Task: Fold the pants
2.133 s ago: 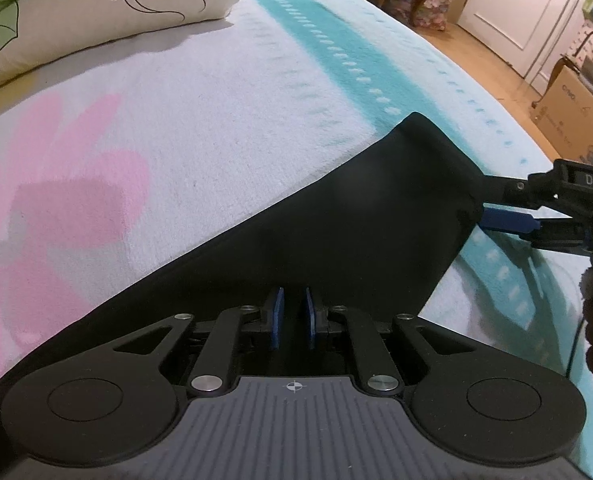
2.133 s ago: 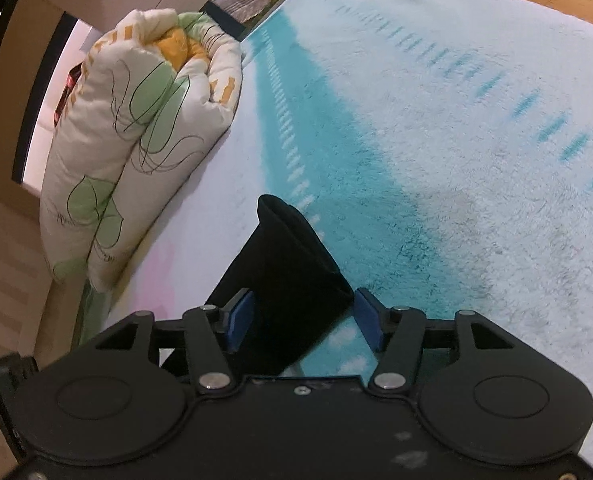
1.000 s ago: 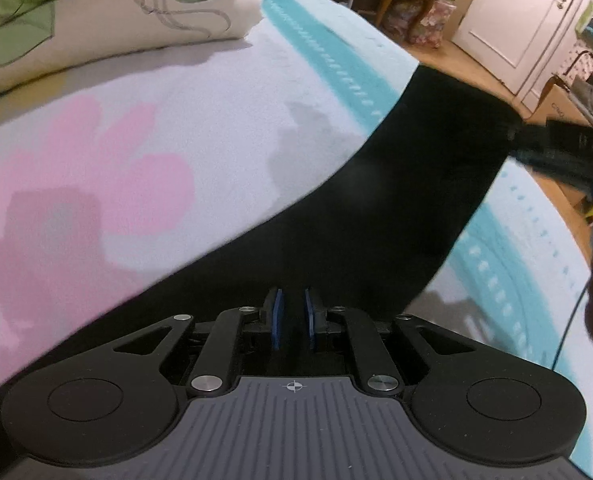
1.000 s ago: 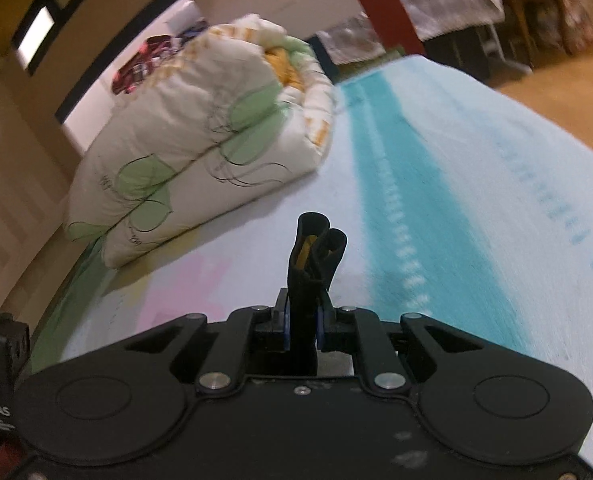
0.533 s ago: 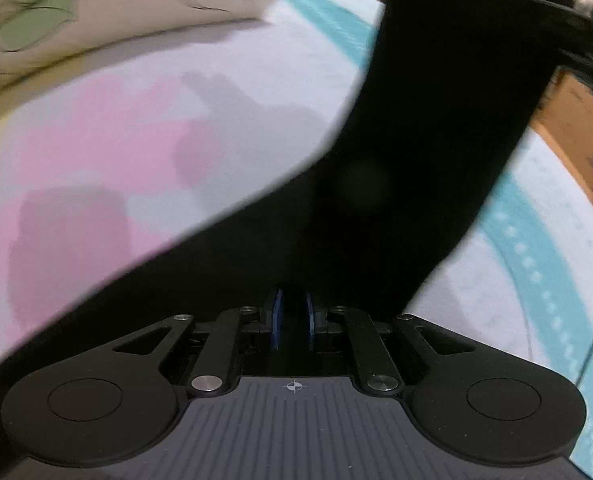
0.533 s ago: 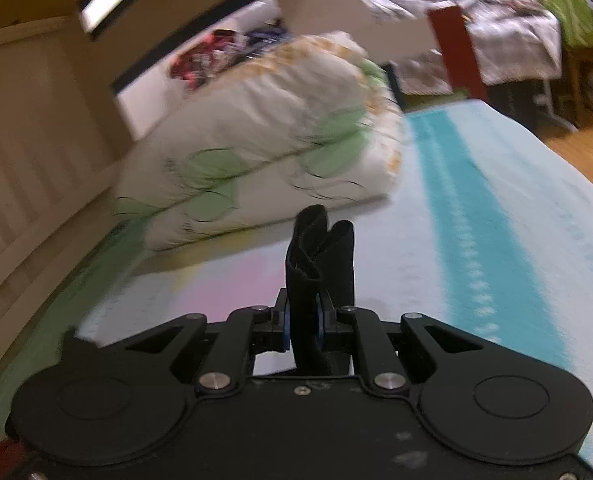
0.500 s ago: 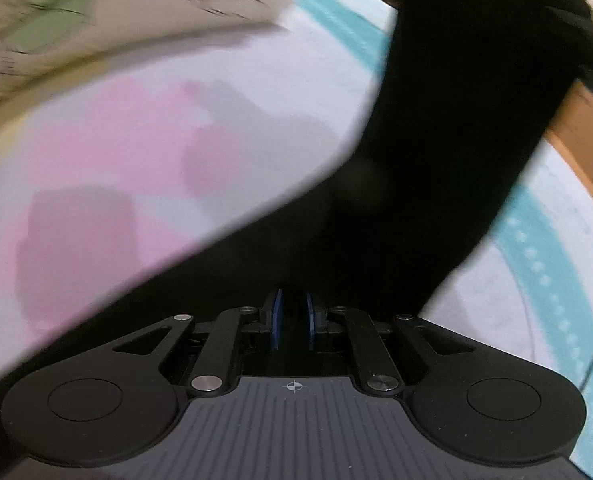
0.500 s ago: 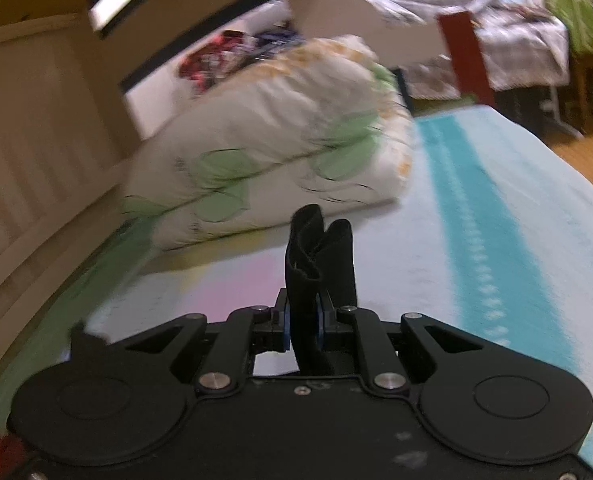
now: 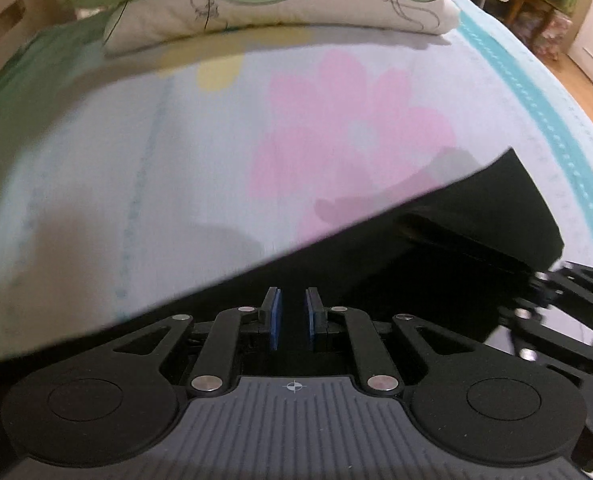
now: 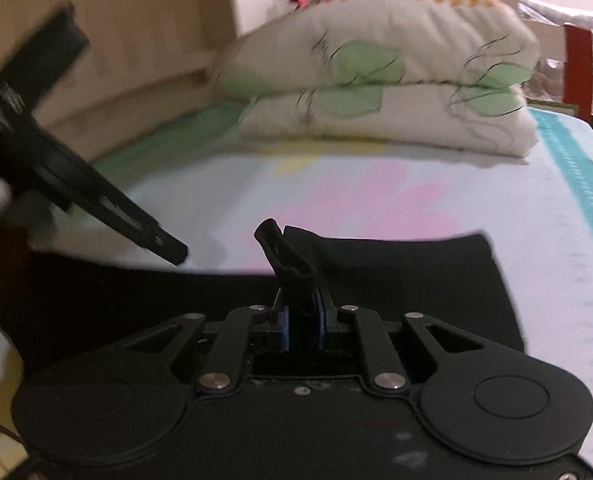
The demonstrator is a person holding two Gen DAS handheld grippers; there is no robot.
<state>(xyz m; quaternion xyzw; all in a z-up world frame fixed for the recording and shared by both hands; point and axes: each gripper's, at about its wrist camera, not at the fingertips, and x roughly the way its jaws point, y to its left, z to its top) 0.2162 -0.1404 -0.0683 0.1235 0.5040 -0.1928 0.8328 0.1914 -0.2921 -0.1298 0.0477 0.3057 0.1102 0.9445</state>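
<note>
Both clamped on — the right gripper (image 10: 302,326) pinches a bunched edge of the black fabric pants (image 10: 396,276) and the left gripper (image 9: 292,322) nips the same cloth over the flower-print bedsheet (image 9: 176,152), so lay the edges down level together.

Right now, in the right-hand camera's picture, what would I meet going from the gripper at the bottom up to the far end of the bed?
Right gripper pinching a bunched edge, black pants spread flat, pink flower print on the bedsheet, folded quilt, wooden headboard.
</note>
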